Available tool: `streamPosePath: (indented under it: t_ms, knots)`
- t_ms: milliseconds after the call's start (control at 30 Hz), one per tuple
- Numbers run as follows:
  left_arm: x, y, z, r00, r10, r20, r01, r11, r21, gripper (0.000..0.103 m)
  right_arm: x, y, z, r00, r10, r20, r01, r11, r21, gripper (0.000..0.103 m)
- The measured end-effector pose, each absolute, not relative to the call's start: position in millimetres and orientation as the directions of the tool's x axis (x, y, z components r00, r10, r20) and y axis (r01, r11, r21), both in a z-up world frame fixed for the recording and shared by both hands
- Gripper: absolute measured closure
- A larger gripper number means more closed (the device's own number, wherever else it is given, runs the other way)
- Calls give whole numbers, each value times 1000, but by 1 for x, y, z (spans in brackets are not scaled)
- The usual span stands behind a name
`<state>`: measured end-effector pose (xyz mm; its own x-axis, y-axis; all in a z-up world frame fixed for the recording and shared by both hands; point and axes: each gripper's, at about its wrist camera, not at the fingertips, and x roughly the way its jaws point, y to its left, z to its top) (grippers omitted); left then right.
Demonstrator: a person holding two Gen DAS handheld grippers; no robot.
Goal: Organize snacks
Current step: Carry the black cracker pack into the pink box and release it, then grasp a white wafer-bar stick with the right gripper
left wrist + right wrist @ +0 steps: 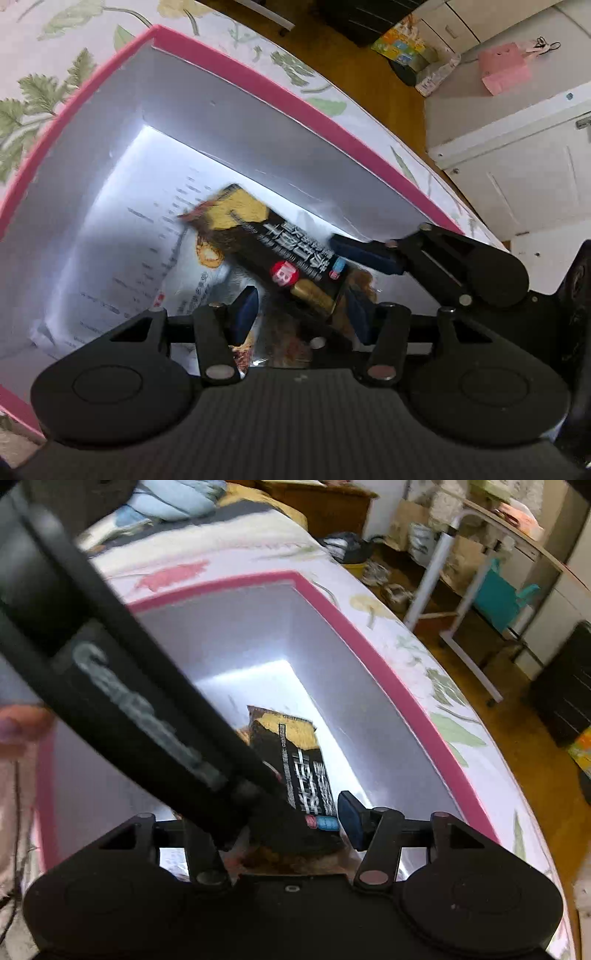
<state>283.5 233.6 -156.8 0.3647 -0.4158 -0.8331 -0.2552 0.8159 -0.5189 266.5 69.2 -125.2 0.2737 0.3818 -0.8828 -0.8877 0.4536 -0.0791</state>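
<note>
Left gripper (301, 312) spread apart, black snack pack (280, 258) lying mid-frame between its fingers inside pink box (258, 88); right gripper (288, 823) grip unclear, left finger hidden.

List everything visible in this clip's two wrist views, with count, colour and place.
box: one, pink rim, silver inside, on the floral sheet
floral sheet: one, white with green leaves, under the box
black snack packet: one, black and yellow, inside the box, atop other packets
white snack packet: one, white, printed text, box floor
cabinets: white, beyond the bed
left claw: black, blue pads, open over the packets
right claw: black, blue pad, state unclear
</note>
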Motion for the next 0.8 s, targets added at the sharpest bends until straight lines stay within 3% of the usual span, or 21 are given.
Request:
streamPosePath:
  t_ms: [133,300,533,800]
  knots:
    - [269,238,-149,381,-433,-817,-258,798,-544,48,257,49,-105,330,383,-863,-855,509,-101,34]
    - [248,231,-122,426,-395,-814,-207,833,-513,48,226,2,-67,375,427,-823,-815,574,-73,34]
    - [213,206,-71,456,-351,-818,-64,904,-424,48,197,-86,-28,397,456,-796,-656,748,101,34]
    - [166,145,-27,461,-337,-821,121,940,-318,48,191,-148,-24,388,440,-810,-526,827,197,34]
